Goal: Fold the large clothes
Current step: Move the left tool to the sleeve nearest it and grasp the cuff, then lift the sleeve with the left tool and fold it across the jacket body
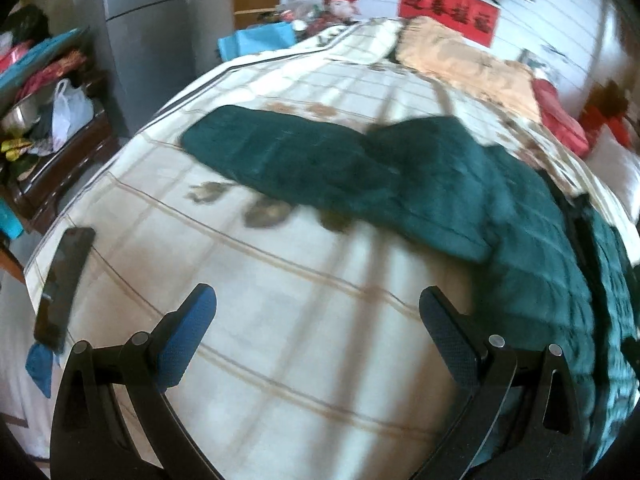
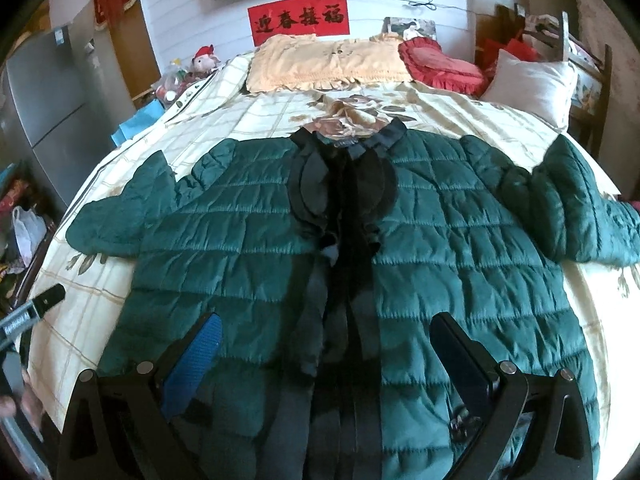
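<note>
A dark green quilted jacket (image 2: 248, 236) with a black collar and black front trim lies flat on the bed, both sleeves spread out sideways. My right gripper (image 2: 326, 328) hovers open over the jacket's lower front, nothing between its fingers. In the left wrist view the jacket's left sleeve (image 1: 296, 160) stretches across the bedspread, with the body to the right. My left gripper (image 1: 318, 300) is open above bare bedspread, short of the sleeve. The left gripper's body (image 2: 32, 312) shows at the left edge of the right wrist view, held by a hand.
The bed carries a cream checked bedspread (image 2: 440, 112), a beige pillow (image 2: 320, 64), a red cushion (image 2: 440, 64) and a white pillow (image 2: 528, 84). A dark phone (image 1: 64, 284) lies near the bed's left edge. A grey fridge (image 1: 148, 32) and cluttered cabinet (image 1: 44, 120) stand left.
</note>
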Demonstrator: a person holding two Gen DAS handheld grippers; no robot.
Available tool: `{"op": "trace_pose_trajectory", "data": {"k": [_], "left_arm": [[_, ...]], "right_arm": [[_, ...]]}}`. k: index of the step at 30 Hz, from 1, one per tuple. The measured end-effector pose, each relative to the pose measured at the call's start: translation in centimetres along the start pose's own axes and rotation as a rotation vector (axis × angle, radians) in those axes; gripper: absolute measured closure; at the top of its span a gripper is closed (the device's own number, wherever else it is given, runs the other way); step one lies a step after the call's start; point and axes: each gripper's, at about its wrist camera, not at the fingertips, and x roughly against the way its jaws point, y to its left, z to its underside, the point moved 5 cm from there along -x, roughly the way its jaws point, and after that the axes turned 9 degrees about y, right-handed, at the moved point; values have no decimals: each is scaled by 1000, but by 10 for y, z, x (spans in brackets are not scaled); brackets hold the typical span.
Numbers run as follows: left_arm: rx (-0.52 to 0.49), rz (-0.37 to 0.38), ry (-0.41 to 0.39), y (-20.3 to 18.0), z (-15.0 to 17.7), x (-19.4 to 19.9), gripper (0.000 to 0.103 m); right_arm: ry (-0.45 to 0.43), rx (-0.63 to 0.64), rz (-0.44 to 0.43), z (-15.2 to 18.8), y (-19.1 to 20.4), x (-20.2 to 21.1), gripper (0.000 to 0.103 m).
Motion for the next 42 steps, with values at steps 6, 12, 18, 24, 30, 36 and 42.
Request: {"op": "trace_pose_trajectory", "data": {"k": [6, 12, 18, 24, 30, 36, 42], "left_arm": [[149, 34, 26, 64, -55, -39, 1], [256, -77, 44, 115, -111, -85, 1], [353, -85, 88, 143, -138, -127, 3], [400, -40, 98, 145, -144, -144, 3], [303, -50, 55, 125, -154, -149, 33], [257, 15, 28, 112, -160, -142, 85], [219, 27, -81, 98, -154, -97, 89]], "right_arm": [[8, 23, -2, -15, 8, -5, 0], [33, 43, -15, -16, 17, -12, 0], [54, 52, -15, -16, 18, -16, 0], [78, 41, -26, -14, 18, -20, 0], [104, 48, -17, -10, 19, -29, 0], [114, 49, -10, -8, 20, -30, 0], [110, 45, -9, -5, 20, -24, 0]]}}
